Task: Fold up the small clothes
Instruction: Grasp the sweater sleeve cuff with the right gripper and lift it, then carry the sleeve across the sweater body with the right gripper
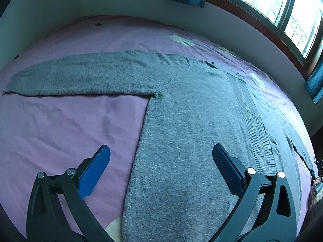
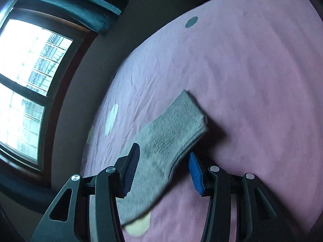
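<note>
The gray sweater [image 1: 181, 121] lies flat on the pink bed [image 1: 70, 125], one sleeve [image 1: 76, 76] reaching toward nine o'clock, while the left gripper [image 1: 161, 169] waits wide open and empty, and the right gripper [image 2: 163, 165], half open, pinches the other sleeve [image 2: 173, 129] to fold it.

No lettering, label, brand mark, number or sign can be read in either wrist view. The grey knit sweater [image 1: 181, 121] spread on the pink bedsheet [image 1: 70, 125] carries no visible tag or print. The sheet shows only plain pale and dark spots, not characters. The window [image 2: 26, 76] panes are washed out by daylight, and nothing legible stands on the wall or the curtains.
</note>
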### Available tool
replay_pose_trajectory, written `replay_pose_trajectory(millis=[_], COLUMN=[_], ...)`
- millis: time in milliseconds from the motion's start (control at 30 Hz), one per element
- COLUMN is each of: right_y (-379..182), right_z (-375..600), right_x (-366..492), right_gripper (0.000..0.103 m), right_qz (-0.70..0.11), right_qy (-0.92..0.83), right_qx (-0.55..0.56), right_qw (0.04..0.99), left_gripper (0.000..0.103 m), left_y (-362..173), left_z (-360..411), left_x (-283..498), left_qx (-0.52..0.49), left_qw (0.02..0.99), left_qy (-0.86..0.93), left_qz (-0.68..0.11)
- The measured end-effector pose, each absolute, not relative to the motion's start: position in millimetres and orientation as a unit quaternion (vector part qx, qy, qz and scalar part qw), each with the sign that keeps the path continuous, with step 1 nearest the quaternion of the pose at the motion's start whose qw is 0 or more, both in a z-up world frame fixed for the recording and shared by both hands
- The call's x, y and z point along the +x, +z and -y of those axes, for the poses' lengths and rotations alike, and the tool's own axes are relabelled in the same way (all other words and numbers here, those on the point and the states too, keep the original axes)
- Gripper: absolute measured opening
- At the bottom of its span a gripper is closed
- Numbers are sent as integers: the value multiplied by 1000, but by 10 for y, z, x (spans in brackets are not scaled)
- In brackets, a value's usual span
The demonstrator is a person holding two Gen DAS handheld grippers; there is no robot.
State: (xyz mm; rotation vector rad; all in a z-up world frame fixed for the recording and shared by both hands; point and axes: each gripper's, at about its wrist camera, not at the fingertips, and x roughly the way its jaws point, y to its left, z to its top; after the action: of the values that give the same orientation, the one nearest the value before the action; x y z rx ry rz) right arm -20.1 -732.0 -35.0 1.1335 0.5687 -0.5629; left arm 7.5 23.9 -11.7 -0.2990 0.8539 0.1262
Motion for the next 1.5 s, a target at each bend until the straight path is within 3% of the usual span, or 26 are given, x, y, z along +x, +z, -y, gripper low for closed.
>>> replay_pose_trajectory(millis=[100,200,233,467,833,1233,1500], right_y=[-363,-299,-300,189,750,508,280], right_z=[7367,7408,7389,6708,4508,2280,1635], right_x=[-69,237,251,809,2086,2084,1890], right_gripper=[39,8,5,5,5,5,5], right_qz=[-283,-324,-325,-316,-345,-410,-439], right_qy=[-270,-280,-270,-191,2,159,216], right_qx=[497,459,464,430,320,194,105], right_qw=[775,778,778,824,882,877,866], left_gripper=[101,101,101,101,101,101,101], left_y=[-129,-142,-144,-140,-161,-174,-200], left_z=[-259,-280,-287,-335,-373,-411,-434], left_x=[82,87,90,54,49,57,71], left_qx=[-145,-148,-147,-143,-146,-150,-153], left_qw=[897,895,895,895,893,892,891], left_qy=[64,65,66,66,73,76,78], left_qz=[-413,-416,-416,-417,-418,-419,-420])
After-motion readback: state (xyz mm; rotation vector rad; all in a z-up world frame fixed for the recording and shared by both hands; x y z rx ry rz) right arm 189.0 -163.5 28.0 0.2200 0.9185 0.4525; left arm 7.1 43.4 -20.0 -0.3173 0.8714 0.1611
